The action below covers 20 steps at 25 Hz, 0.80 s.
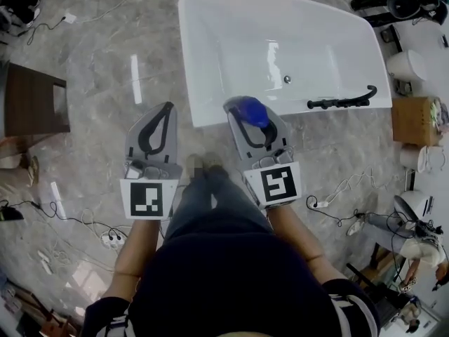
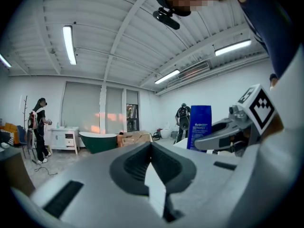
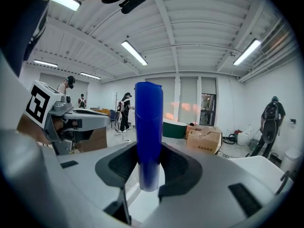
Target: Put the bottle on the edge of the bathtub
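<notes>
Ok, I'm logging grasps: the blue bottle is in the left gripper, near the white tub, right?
Not the left: the bottle is in the right gripper, clamped between its jaws, as the right gripper view shows. The left gripper is shut and empty. The bottle is indeed near the white tub.

Glossy white bathtub (image 1: 231, 48); smooth blue plastic bottle (image 3: 148, 127).

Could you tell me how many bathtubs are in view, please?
2: a white bathtub close ahead, and a green bathtub far off in the background. Others may be hidden.
</notes>
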Each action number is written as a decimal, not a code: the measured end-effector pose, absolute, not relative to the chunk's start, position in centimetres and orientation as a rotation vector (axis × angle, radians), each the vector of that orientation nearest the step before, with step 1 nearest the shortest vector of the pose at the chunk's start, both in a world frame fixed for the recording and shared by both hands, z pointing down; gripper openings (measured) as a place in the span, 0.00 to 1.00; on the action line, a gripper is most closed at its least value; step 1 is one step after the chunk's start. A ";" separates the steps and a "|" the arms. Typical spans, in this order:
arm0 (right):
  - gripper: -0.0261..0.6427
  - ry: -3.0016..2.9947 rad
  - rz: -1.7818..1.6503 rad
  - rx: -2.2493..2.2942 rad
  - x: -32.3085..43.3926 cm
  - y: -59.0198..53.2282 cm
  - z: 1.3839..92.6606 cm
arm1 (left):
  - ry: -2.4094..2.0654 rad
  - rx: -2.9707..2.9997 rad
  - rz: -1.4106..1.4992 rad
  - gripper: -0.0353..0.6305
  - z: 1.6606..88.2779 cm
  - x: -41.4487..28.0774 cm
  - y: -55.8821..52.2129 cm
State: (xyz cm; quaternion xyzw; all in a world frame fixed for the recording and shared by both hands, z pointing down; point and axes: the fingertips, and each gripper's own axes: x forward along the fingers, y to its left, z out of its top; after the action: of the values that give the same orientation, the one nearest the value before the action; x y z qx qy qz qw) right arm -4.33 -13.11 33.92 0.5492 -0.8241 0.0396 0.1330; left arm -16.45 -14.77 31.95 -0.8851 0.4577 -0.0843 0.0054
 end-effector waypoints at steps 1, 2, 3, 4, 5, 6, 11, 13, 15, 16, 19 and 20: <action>0.28 -2.400 0.111 1.581 -4.6 -13.7 34.5 | 1.445 -2.772 -0.268 0.06 32.6 -16.6 -15.2; 0.28 -2.407 0.113 1.572 -4.7 -14.2 35.3 | 1.454 -2.773 -0.272 0.06 33.2 -16.7 -15.6; 0.28 -2.412 0.119 1.565 -4.8 -14.6 36.0 | 1.458 -2.772 -0.276 0.06 33.8 -16.7 -15.9; 0.28 -2.413 0.129 1.558 -4.8 -14.8 36.8 | 1.460 -2.770 -0.281 0.06 34.4 -16.7 -16.1; 0.28 -2.413 0.137 1.550 -4.8 -14.9 37.6 | 1.463 -2.768 -0.291 0.06 34.9 -16.8 -16.1; 0.28 -2.415 0.143 1.542 -5.0 -15.0 38.2 | 1.468 -2.767 -0.303 0.06 35.4 -16.9 -16.1; 0.28 -2.444 0.133 1.533 -5.8 -15.4 41.4 | 1.504 -2.747 -0.319 0.06 37.6 -17.7 -15.8; 0.28 -2.453 0.124 1.521 -6.0 -15.6 42.7 | 1.525 -2.740 -0.321 0.06 38.5 -17.9 -16.1; 0.28 -2.465 0.114 1.497 -6.2 -15.8 44.0 | 1.546 -2.731 -0.313 0.06 39.2 -18.0 -16.4; 0.28 -2.473 0.114 1.485 -6.4 -15.8 44.6 | 1.553 -2.729 -0.317 0.06 39.6 -18.1 -16.5; 0.28 -2.486 0.117 1.456 -6.9 -15.9 46.5 | 1.568 -2.735 -0.337 0.06 40.9 -18.2 -16.5; 0.28 -2.485 0.118 1.448 -7.1 -15.9 47.3 | 1.569 -2.737 -0.344 0.06 41.3 -18.1 -16.4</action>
State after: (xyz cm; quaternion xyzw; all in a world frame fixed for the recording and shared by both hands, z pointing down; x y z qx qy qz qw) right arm -7.05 -15.93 47.27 0.4986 -0.8559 0.0406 0.1310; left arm -18.14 -16.45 41.35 -0.8623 0.4944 -0.1084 -0.0161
